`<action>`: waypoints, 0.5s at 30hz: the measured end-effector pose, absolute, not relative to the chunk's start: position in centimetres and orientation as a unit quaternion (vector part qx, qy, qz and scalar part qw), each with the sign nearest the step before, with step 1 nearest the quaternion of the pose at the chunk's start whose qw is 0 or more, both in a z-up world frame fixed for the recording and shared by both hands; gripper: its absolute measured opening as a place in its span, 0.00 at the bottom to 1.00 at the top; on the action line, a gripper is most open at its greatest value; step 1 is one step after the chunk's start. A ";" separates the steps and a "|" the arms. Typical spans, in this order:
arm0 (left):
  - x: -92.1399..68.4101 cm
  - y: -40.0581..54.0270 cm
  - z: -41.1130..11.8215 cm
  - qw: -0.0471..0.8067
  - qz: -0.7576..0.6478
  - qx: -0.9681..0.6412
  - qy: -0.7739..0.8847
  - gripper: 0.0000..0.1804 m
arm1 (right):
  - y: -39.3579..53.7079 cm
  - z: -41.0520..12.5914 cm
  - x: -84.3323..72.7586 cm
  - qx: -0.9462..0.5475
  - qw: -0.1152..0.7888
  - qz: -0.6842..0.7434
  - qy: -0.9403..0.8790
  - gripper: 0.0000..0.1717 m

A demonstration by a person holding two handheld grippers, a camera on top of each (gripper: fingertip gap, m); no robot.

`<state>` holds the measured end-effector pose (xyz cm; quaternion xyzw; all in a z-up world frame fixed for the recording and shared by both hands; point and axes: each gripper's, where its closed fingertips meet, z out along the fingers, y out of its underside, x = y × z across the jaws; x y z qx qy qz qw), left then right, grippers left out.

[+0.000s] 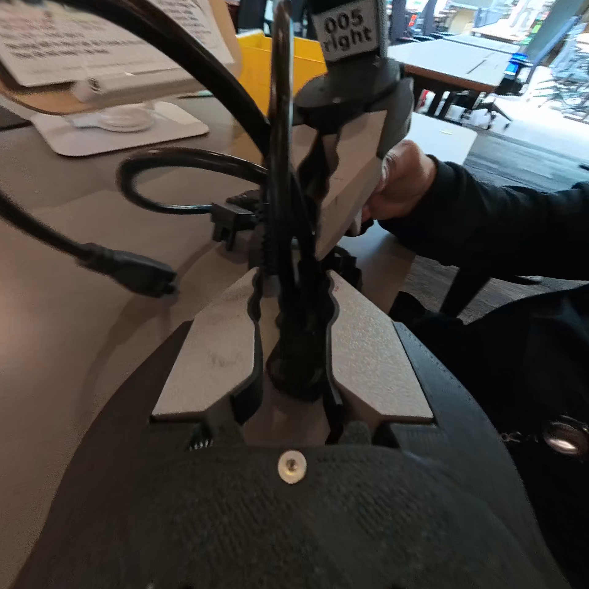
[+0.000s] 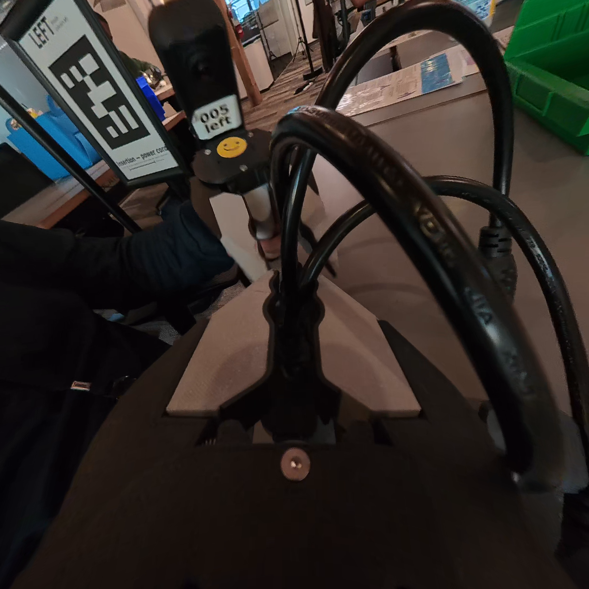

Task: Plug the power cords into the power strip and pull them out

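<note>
Right hand-held gripper (image 2: 294,293) clamped on black cord (image 2: 288,223); left hand-held gripper (image 1: 294,287) wide around it, gap showing. Mid-handover, likely; next: guide plug toward strip.

From my left gripper (image 1: 294,287), the black cord (image 1: 282,159) standing between the fingers hid most of what lay beyond, and I could not tell whether the left pad touched it. The power strip (image 1: 255,248) showed only as a grey sliver behind that cord, its sockets hidden. The papers (image 1: 79,41) at the upper left were smeared and cut by the edge, and in my right view a thick cable (image 2: 446,255) ran out of frame.
</note>
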<state>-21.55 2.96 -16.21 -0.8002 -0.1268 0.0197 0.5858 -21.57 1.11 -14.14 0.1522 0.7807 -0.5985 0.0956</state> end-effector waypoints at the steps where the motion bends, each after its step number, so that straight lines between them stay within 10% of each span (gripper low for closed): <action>1: -21.0 3.7 -16.8 0.583 0.008 -0.804 -0.118 0.20 | 1.0 -14.1 -21.3 0.148 0.099 -0.599 0.781 0.08; 15: -19.5 5.5 -17.2 0.580 -0.018 -0.810 -0.085 0.09 | 1.8 -13.5 -20.8 0.136 0.127 -0.596 0.781 0.10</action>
